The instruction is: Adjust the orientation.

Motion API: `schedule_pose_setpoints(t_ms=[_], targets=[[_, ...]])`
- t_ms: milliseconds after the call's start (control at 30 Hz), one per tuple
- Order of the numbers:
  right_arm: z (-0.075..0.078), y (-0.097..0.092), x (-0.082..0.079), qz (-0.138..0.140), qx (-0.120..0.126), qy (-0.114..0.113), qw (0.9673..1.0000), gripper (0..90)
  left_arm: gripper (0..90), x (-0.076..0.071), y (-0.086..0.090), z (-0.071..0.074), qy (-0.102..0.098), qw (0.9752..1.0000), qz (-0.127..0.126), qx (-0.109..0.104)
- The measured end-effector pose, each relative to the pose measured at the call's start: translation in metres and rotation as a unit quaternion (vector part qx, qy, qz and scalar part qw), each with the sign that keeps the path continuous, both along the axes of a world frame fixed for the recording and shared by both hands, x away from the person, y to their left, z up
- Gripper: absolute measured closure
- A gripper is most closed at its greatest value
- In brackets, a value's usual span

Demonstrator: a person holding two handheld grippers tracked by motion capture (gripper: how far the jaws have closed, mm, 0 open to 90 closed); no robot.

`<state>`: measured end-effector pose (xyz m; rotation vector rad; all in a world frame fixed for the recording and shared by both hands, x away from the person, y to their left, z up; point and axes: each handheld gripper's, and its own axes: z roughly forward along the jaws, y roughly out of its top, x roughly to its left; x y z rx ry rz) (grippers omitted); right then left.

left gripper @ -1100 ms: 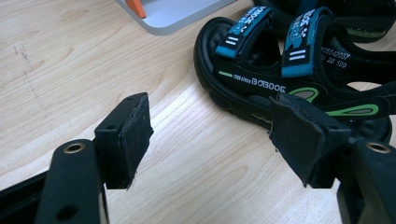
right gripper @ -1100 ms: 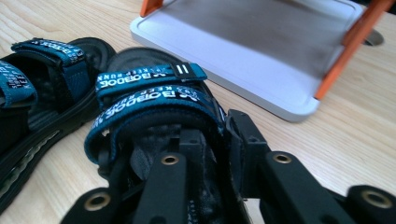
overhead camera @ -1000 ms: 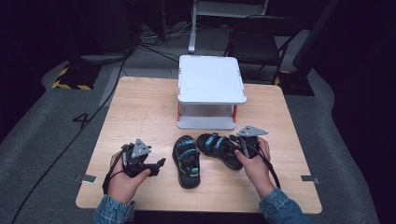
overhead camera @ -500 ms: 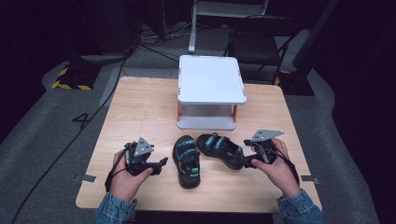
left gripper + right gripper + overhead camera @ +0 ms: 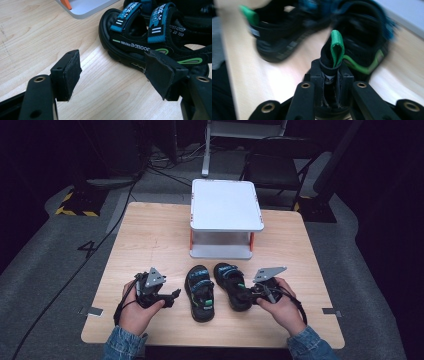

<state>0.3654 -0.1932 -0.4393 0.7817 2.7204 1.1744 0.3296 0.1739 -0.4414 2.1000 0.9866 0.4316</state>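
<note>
Two black sandals with blue straps lie side by side on the wooden table (image 5: 150, 235). My right gripper (image 5: 248, 295) (image 5: 332, 82) sits at the heel of the right sandal (image 5: 231, 282) (image 5: 362, 37). Its jaws have just been closing and are now shut on that sandal's black heel strap (image 5: 329, 60), whose green loop (image 5: 336, 48) stands up above the pads. My left gripper (image 5: 172, 296) (image 5: 116, 71) rests on the table left of the left sandal (image 5: 200, 292) (image 5: 140, 37). It is open, with bare wood between its pads.
A white two-level stand (image 5: 225, 210) with orange posts is just beyond the sandals at the table's middle. A chair and cables are on the dark floor behind the table.
My right gripper drew off to the right, then came back to the right sandal's heel and shut on its strap. The left gripper has stayed put.
</note>
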Motion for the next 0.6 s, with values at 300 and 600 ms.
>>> schedule_pose_setpoints(t_ms=[300, 600], targets=[[-0.009, 0.04, -0.02, 0.07, 0.01, -0.031, 0.997, 79.4, 29.3, -0.002, 0.004, 0.0, 0.0, 1.0, 0.005, 0.0], [-0.017, 0.04, -0.023, 0.11, 0.004, 0.0, 0.994, 66.1, 29.3, 0.001, -0.001, 0.0, 0.002, 1.0, -0.003, -0.002]])
